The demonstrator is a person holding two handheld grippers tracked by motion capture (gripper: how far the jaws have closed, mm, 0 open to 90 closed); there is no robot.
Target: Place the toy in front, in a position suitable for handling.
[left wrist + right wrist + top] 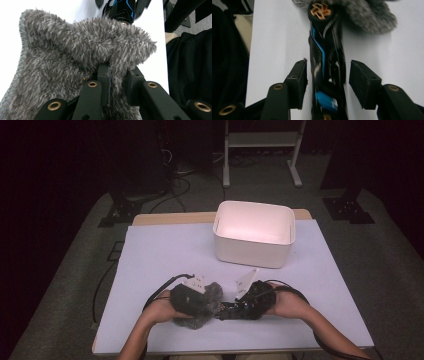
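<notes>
One fluffy grey cloth (204, 301), one black toy car with blue trim (239, 306), one white plastic bin (253, 234) and two hand-held grippers sit over the pale table sheet (150, 255). No brand name or writing can be read on any of them; the only marking is a gold, knot-like emblem (320, 11) on the end of the car nearest the cloth.

The left gripper (117, 82) has its jaws nearly together, pinching a fold of the grey cloth between the two pads. The pile spills up and over the jaw tips, and a stitched grey hem (21, 50) runs down the cloth's far left edge in the left gripper view. Just beyond the cloth, past the left gripper's tips, stands the end of the toy car (122, 10).

The right gripper (328, 82) has its jaws partly spread. The toy car (327, 67) lies lengthwise in the gap between them, with bare table showing between the car's sides and each pad, so neither pad presses on it. The car points straight out from these jaws towards the cloth (362, 15), which lies just past its far end.

In the high view the two grippers face each other, tips close together, near the person's edge of the table. The left gripper (192, 295) sits against the cloth and the right gripper (250, 297) over the car. The bin stands well beyond both sets of tips.
</notes>
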